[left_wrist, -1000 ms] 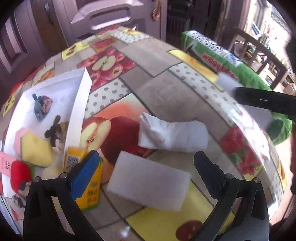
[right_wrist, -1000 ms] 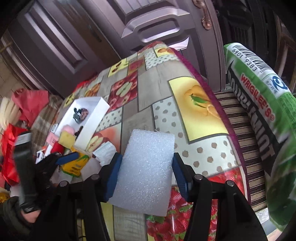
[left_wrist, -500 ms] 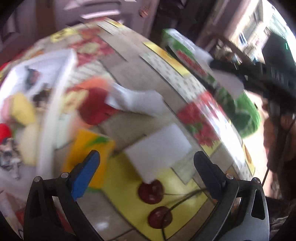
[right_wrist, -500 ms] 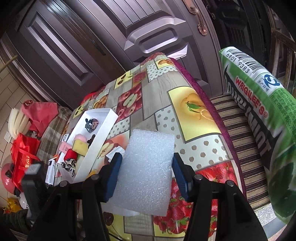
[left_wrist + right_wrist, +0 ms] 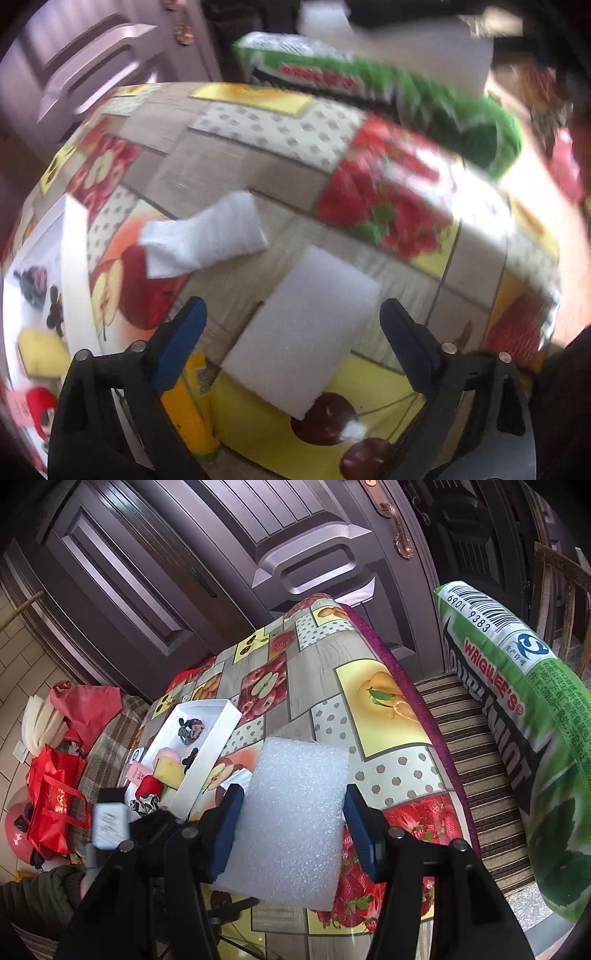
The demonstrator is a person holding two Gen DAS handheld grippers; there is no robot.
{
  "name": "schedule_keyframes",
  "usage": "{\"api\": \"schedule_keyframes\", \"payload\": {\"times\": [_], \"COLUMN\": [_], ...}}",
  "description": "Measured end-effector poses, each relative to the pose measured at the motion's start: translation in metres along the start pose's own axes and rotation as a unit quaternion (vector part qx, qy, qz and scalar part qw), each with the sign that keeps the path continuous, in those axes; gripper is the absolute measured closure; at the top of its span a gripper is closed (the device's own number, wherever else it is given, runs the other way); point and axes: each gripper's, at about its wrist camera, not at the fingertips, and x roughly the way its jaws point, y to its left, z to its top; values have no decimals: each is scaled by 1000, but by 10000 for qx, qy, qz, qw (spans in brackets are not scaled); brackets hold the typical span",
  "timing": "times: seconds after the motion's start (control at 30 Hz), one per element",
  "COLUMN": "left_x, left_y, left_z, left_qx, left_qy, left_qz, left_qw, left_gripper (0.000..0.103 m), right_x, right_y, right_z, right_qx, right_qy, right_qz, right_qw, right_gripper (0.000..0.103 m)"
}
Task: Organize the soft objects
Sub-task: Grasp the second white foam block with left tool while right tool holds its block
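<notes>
Left wrist view first: my left gripper [image 5: 291, 325] points steeply down at the fruit-print tablecloth [image 5: 229, 177], and its jaws are closing from wide. A flat white foam block [image 5: 306, 325] lies on the cloth between the two fingers, but neither pad touches it; there is a clear gap on both sides. At about ten o'clock from that block sits a crumpled white foam wrap [image 5: 203, 236], resting partly on the printed apple. A yellow carton [image 5: 190, 406] lies just beside the left finger at around seven o'clock. Over at nine o'clock I see the white box [image 5: 75, 258], with small soft toys inside it, among them a yellow sponge piece [image 5: 40, 350]. The whole picture is smeared, so finer detail in the box escapes me.

From the right wrist view, my right gripper [image 5: 291, 819] is clamped on a sheet of white bubbly foam [image 5: 295, 812]; both blue pads press against its edges and it is held up above the table. The white box [image 5: 207, 749] shows at roughly ten o'clock from the sheet, open on top. A big green mint-pack cushion [image 5: 517, 709] rests on a striped seat [image 5: 476, 746] at three o'clock. A sleeve [image 5: 40, 897] with the other tool sits at eight o'clock.
</notes>
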Motion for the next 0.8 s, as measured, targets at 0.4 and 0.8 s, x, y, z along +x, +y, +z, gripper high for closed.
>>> {"api": "schedule_keyframes", "payload": {"times": [0.4, 0.8], "left_x": [-34, -161], "left_y": [8, 66], "left_z": [-10, -27], "left_qx": [-835, -2292], "left_qy": [-686, -1999], "left_qz": [-13, 721], "left_qw": [9941, 9499], "left_gripper": [36, 36], "right_x": [-19, -27], "right_y": [30, 96], "right_z": [2, 18], "right_qx": [-397, -1056], "right_qy": [-296, -643], "right_qz": [-152, 22], "right_qw": [9987, 9923], "right_gripper": [48, 48]}}
